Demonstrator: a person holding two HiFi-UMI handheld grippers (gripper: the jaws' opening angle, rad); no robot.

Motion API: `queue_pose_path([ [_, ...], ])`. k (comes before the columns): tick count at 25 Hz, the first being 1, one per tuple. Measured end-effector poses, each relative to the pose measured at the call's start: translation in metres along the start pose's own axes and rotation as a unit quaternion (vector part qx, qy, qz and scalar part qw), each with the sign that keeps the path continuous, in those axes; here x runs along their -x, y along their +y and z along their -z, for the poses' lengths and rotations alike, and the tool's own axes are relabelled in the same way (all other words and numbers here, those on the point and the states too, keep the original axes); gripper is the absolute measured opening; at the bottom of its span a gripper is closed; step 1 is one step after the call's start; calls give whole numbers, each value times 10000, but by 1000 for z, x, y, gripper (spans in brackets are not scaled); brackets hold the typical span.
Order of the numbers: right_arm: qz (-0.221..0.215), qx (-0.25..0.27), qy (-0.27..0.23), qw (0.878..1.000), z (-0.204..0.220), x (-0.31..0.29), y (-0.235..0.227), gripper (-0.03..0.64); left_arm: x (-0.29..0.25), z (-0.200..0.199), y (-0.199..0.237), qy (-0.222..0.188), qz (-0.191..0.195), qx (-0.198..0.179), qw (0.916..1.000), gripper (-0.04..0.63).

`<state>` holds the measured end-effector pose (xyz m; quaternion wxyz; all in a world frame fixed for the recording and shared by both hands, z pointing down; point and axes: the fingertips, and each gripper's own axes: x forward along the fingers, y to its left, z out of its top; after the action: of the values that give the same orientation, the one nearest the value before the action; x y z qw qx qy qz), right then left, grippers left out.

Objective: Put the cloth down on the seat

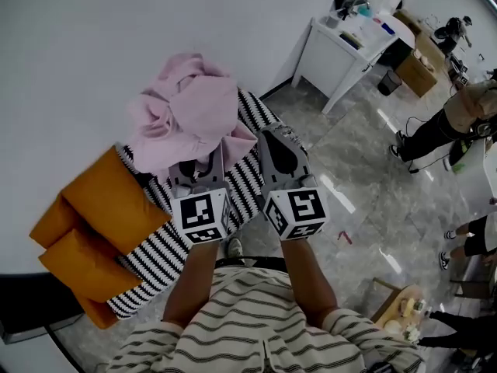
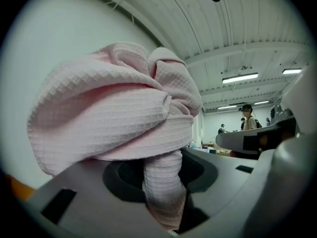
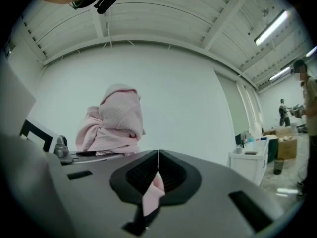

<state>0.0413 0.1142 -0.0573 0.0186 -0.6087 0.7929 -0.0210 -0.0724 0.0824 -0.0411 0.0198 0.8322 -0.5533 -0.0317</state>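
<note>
A bunched pink cloth [image 1: 190,115] is held up over the black-and-white striped seat [image 1: 167,255]. My left gripper [image 1: 202,160] is shut on it from below; in the left gripper view a roll of the cloth [image 2: 163,182] runs down between the jaws, and the bulk of it [image 2: 114,113] fills the picture above. Just to the right, my right gripper [image 1: 273,130] is shut as well, with a small pink corner of the cloth [image 3: 154,190] pinched low between its jaws. The right gripper view shows the bundle [image 3: 116,120] off to its left.
Orange cushions [image 1: 109,208] lie along the seat's left side against a white wall. A white table [image 1: 349,45] and a cardboard box [image 1: 419,72] stand at the back right. People [image 1: 458,123] are on the tiled floor at right. A small wooden table [image 1: 400,309] is at bottom right.
</note>
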Motion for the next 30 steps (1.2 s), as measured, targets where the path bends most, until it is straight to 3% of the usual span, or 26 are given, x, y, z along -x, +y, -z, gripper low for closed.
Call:
queue_pose_path([
  [7,-48,26,170,9998,10,-21,-20,14,-24,14,-4,112,-74,109,9999,166],
  [18,-528,-78,260,9982,18,-64,-59,14,-58,26,-17,260,-563,46,9981,166],
  [30,-1113,-351,447,9922,38,-110,-67,14,-84,45,-4,585,-1091,16,9923,166],
])
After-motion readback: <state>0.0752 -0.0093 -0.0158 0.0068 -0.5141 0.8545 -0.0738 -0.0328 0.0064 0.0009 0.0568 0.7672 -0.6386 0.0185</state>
